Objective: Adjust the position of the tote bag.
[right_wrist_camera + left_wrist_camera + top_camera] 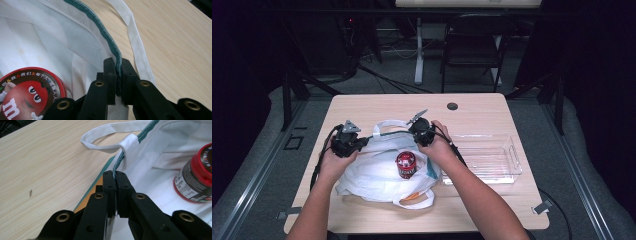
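Note:
A white cloth bag [377, 172] with a green-trimmed rim lies on the wooden table [362, 107]. My left gripper [357, 145] is shut on the bag's rim [117, 167] at the left side of the mouth, beside a white handle loop [105, 145]. Across the mouth, my right gripper [414, 131] is shut on the same green rim [113, 48]. Between them the mouth is held apart. A red-lidded candy can [405, 164] lies inside the bag, also seen as the can [197, 175] in the left gripper view and the can [27, 92] in the right gripper view.
A clear plastic tray [487, 157] sits on the table right of the bag. A dark grommet hole [452, 106] marks the far table edge. A folding chair [472, 47] and a desk leg [418, 50] stand beyond the table.

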`<state>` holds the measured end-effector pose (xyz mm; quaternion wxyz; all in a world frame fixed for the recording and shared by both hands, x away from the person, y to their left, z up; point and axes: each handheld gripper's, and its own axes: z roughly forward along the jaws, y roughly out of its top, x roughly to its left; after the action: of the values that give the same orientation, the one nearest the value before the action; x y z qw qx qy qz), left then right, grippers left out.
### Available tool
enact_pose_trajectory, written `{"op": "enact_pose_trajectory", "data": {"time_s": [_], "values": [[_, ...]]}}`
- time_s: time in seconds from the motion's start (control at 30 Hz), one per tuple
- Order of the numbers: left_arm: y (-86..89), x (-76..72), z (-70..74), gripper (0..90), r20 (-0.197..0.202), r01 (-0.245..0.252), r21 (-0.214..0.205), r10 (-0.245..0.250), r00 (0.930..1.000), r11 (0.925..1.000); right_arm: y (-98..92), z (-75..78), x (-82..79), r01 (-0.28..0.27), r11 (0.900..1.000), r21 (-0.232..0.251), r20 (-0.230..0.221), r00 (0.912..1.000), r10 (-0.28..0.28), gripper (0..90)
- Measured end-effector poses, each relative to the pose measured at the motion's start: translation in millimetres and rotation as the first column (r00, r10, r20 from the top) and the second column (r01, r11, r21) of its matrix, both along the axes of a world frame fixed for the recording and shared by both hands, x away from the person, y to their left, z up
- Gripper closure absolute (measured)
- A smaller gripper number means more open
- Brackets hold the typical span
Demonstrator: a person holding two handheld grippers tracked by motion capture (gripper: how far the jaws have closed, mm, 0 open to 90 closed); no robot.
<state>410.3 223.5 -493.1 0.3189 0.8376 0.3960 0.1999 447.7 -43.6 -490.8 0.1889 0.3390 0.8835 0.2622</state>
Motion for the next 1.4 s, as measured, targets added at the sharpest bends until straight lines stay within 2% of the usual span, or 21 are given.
{"op": "enact_pose_trajectory", "data": {"time_s": [0.43, 0.53, 0.83, 0.97, 1.13, 1.17, 1.27, 1.4], "values": [[1.3, 8.2, -9.2, 88.1, -0.028, -0.019, 0.002, 0.019, 0.9994, 0.9998, 5.0, -6.3, 1.1, 0.004, 1.0000, -0.007, -0.008, 1.0000, -0.004, 85.2], [1.5, 10.2, -11.2, 88.0, -0.040, -0.019, 0.010, 0.020, 0.9990, 0.9998, 5.9, -8.2, 2.0, 0.004, 0.9999, -0.016, -0.019, 0.9998, -0.004, 85.2], [-0.5, 13.0, -16.7, 88.0, -0.040, -0.023, 0.035, 0.024, 0.9989, 0.9991, 9.1, -14.4, 4.4, 0.006, 0.9997, -0.023, -0.040, 0.9992, -0.007, 85.2], [0.1, 13.6, -17.5, 87.8, -0.045, -0.023, 0.040, 0.025, 0.9987, 0.9989, 9.2, -14.1, 4.7, 0.009, 0.9999, -0.010, -0.050, 0.9987, -0.009, 84.9], [0.4, 13.7, -17.9, 87.9, -0.049, -0.024, 0.043, 0.027, 0.9985, 0.9988, 8.0, -8.0, 2.0, 0.005, 0.9999, 0.012, -0.061, 0.9981, -0.004, 78.4], [0.4, 13.6, -17.9, 87.9, -0.049, -0.025, 0.043, 0.027, 0.9984, 0.9987, 8.5, -7.4, 0.7, 0.009, 0.9994, 0.033, -0.058, 0.9983, -0.007, 76.0], [0.5, 13.7, -18.3, 87.9, -0.049, -0.027, 0.044, 0.029, 0.9984, 0.9986, 7.2, -1.5, -2.6, -0.006, 0.9994, 0.035, -0.054, 0.9985, 0.008, 72.4], [0.2, 13.8, -18.8, 87.9, -0.048, -0.027, 0.044, 0.029, 0.9984, 0.9987, 2.9, 6.8, -7.1, -0.014, 0.9973, 0.072, -0.041, 0.9990, 0.017, 68.0]]}}
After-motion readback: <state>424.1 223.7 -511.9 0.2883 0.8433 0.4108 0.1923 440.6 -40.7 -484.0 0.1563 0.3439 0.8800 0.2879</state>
